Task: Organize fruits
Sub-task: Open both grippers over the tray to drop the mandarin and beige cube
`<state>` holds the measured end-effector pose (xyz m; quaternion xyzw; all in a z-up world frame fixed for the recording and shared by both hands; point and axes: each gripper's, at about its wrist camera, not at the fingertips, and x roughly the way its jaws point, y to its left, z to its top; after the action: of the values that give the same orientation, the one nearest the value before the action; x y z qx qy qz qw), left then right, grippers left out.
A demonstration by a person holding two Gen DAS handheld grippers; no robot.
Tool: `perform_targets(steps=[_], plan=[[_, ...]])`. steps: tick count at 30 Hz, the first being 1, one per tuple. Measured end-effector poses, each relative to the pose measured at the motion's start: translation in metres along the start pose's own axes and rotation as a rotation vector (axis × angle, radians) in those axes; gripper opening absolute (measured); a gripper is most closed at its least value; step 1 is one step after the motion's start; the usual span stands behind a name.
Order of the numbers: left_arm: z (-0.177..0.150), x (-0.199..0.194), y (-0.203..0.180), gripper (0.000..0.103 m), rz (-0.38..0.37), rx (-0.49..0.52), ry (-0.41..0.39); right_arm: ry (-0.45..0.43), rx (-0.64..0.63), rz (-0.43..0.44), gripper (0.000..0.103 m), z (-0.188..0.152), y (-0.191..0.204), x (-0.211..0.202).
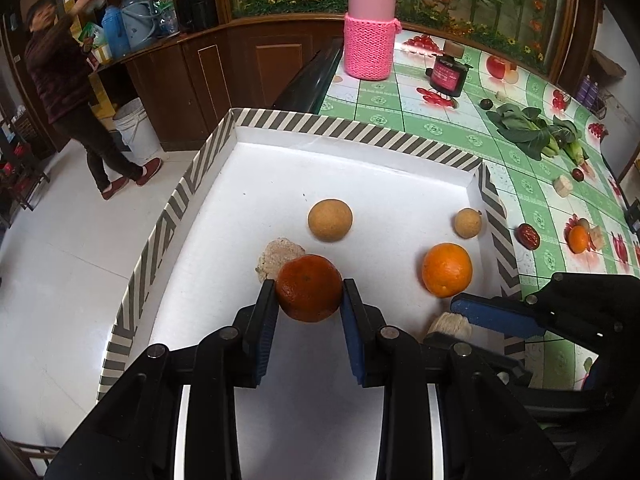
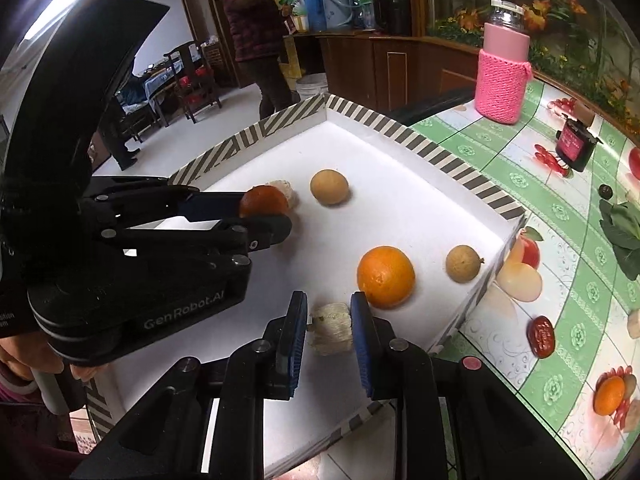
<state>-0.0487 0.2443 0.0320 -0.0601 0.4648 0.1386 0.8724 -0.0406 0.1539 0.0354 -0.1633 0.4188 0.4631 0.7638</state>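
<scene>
A white tray with a striped rim [image 1: 352, 130] [image 2: 452, 160] holds the fruit. My left gripper [image 1: 308, 300] [image 2: 266, 216] is shut on a dark orange tangerine [image 1: 309, 288] [image 2: 262, 200] just above the tray floor. A pale rough chunk [image 1: 280, 258] lies right behind the tangerine. My right gripper [image 2: 329, 322] is low at the tray's near right corner, and its pads touch both sides of a pale fibrous chunk [image 2: 331, 328] [image 1: 446, 324]. A bright orange [image 1: 447, 269] [image 2: 385, 276], a large tan fruit [image 1: 330, 220] [image 2: 329, 187] and a small tan fruit [image 1: 467, 222] [image 2: 463, 263] lie loose in the tray.
On the green fruit-print tablecloth to the right are a pink knit-covered bottle [image 1: 370, 40], a dark jar [image 1: 446, 74], leafy greens [image 1: 532, 130], a red date [image 1: 529, 235] and a white cube [image 1: 563, 186]. A person [image 1: 68, 80] stands on the floor beyond the tray's left side.
</scene>
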Motion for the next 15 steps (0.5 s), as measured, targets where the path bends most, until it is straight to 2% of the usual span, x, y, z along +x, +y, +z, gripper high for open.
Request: perform_targets(steps=[3,4,5,6,7,10,11,15], plan=[[0.000,0.003,-0.001,0.030,0.007,-0.002,0.007,0.007,-0.014,-0.014,0.028,-0.002,0.004,0.003],[0.000,0.003,-0.001,0.035,0.006,-0.007,0.010,0.012,-0.018,-0.018,0.028,-0.003,0.005,0.004],[0.000,0.003,0.001,0.047,0.004,-0.013,0.011,0.013,-0.015,-0.019,0.029,-0.005,0.005,0.003],[0.000,0.002,0.002,0.052,0.001,-0.021,0.007,0.010,-0.008,-0.018,0.032,-0.006,0.004,0.001],[0.000,0.000,0.004,0.060,-0.001,-0.029,-0.001,0.005,-0.003,-0.016,0.036,-0.008,0.004,-0.002],[0.000,-0.007,0.005,0.067,0.011,-0.038,-0.020,-0.034,0.020,-0.017,0.050,-0.011,0.001,-0.020],[-0.001,-0.010,0.005,0.074,0.012,-0.042,-0.028,-0.051,0.027,-0.018,0.052,-0.012,-0.001,-0.027],[-0.005,-0.020,0.002,0.076,-0.012,-0.058,-0.042,-0.106,0.062,-0.035,0.068,-0.018,-0.011,-0.058]])
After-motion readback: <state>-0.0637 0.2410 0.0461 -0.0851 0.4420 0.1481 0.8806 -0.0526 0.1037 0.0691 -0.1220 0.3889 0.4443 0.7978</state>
